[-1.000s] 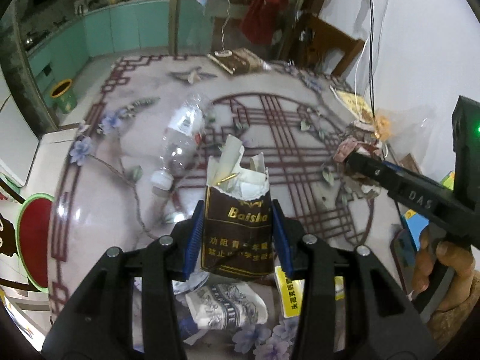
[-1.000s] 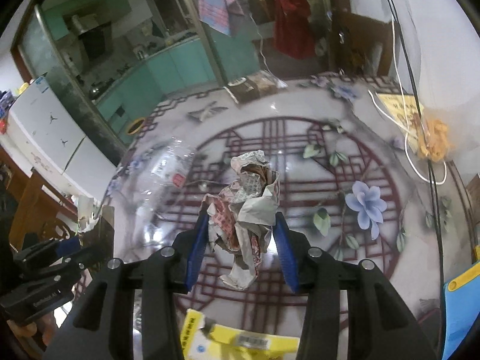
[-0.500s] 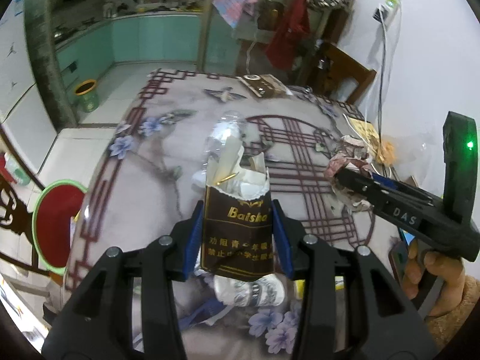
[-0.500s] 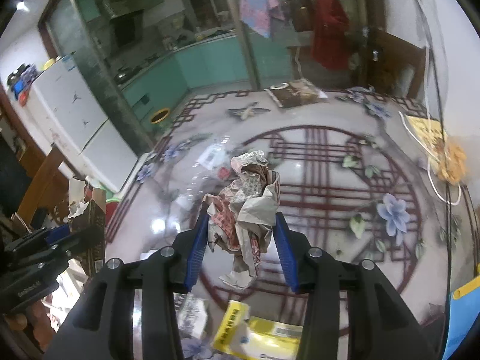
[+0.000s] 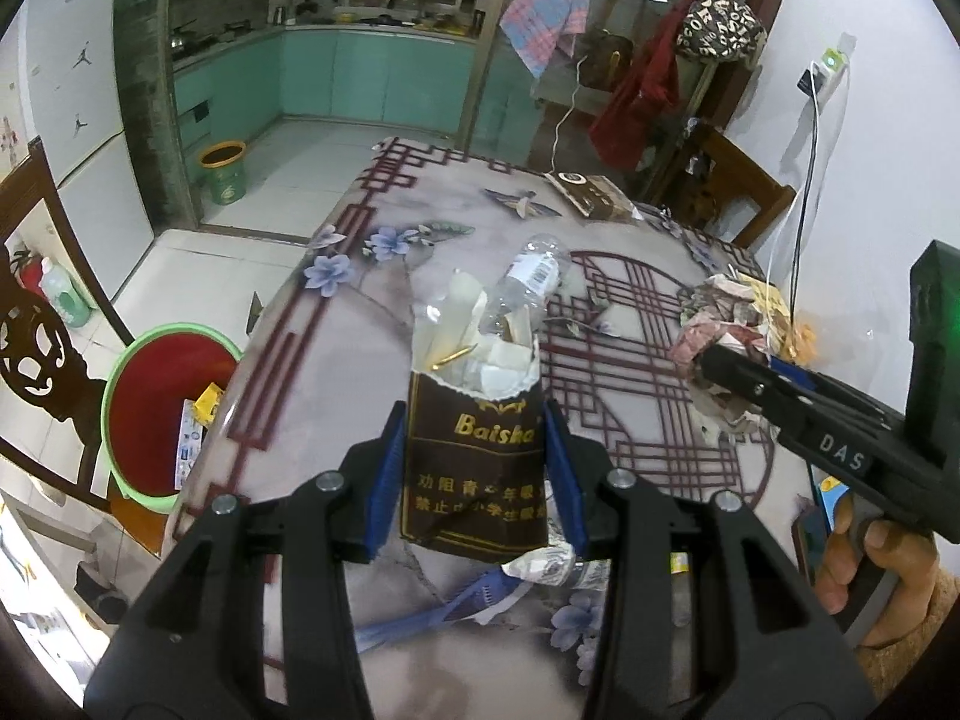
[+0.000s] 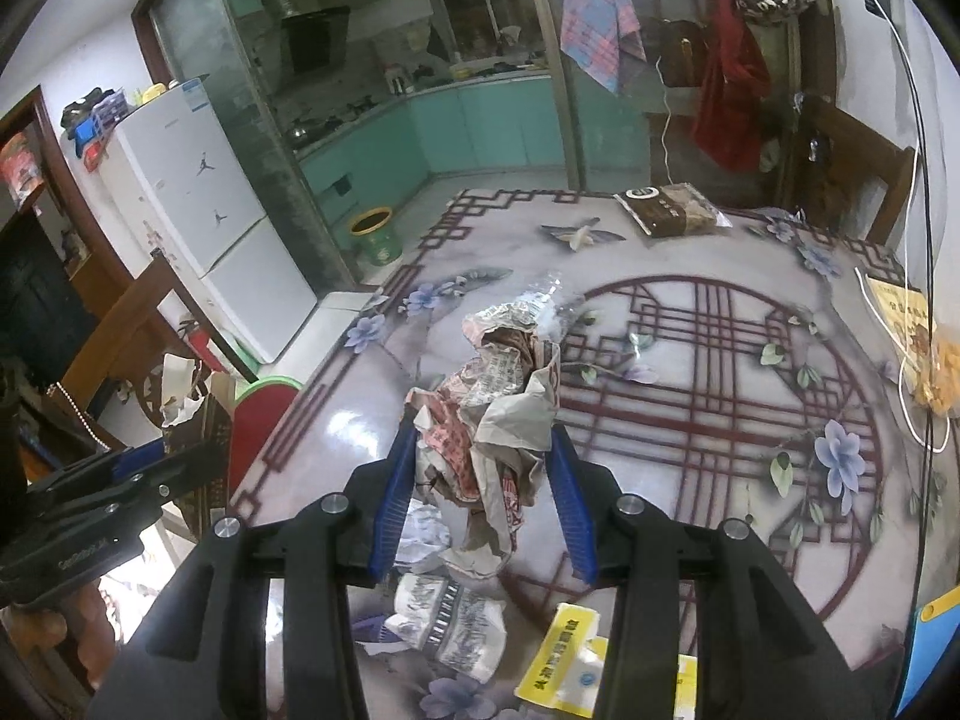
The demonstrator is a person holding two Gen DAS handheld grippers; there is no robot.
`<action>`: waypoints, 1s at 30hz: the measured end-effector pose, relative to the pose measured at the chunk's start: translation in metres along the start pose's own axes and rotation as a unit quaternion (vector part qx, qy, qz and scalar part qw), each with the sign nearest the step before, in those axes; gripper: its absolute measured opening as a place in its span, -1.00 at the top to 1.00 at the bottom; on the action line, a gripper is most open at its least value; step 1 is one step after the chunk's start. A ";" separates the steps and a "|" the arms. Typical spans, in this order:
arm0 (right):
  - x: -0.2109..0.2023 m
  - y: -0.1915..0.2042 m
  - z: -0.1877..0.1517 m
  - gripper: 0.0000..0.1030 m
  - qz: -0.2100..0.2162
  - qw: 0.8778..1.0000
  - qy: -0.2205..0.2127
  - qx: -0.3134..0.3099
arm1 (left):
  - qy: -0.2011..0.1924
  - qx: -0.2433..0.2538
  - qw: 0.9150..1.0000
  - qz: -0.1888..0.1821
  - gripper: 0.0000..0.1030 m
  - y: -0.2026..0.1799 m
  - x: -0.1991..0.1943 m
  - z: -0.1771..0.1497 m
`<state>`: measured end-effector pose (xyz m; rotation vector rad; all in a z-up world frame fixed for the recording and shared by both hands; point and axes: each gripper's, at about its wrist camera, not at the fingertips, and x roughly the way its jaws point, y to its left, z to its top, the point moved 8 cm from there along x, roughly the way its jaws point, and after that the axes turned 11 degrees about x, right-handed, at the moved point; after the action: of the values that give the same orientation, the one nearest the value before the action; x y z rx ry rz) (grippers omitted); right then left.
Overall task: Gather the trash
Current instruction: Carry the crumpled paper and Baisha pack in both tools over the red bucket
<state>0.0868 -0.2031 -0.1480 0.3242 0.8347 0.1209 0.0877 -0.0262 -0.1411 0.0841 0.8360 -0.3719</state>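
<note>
My left gripper (image 5: 474, 474) is shut on a torn brown cigarette pack (image 5: 477, 462) and holds it above the patterned table (image 5: 336, 372). My right gripper (image 6: 483, 498) is shut on a crumpled paper wad (image 6: 492, 414), also above the table; the wad shows in the left wrist view (image 5: 717, 318). A red bin with a green rim (image 5: 159, 408) stands on the floor left of the table, with wrappers inside. An empty clear bottle (image 5: 525, 285) lies on the table behind the pack. A crumpled white wrapper (image 6: 447, 624) and a yellow packet (image 6: 561, 666) lie near the front edge.
A brown packaged item (image 6: 669, 210) lies at the table's far edge. A dark wooden chair (image 5: 42, 324) stands left of the bin. A white cable (image 6: 912, 408) and an orange snack bag (image 6: 936, 372) are at the table's right side. A blue toothbrush (image 5: 432, 612) lies under my left gripper.
Both grippers have risen and pulled back towards the table's left edge with their loads. The red bin has come into full view at the left.
</note>
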 end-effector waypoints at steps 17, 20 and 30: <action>0.017 0.069 -0.008 0.17 -0.010 1.000 -0.001 -0.012 | -0.003 -0.010 1.000 -0.014 0.19 0.070 -0.011 -0.005; 0.025 0.083 -0.010 0.17 -0.013 1.000 0.001 -0.009 | 0.000 -0.009 1.000 -0.017 0.19 0.086 -0.011 -0.004; 0.053 0.129 -0.014 0.16 -0.022 1.000 0.005 0.002 | 0.011 0.000 1.000 -0.028 0.19 0.140 -0.006 -0.002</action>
<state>0.1146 -0.0658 -0.1519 0.3084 0.8507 0.0801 0.1320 0.1064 -0.1476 0.0649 0.8615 -0.4231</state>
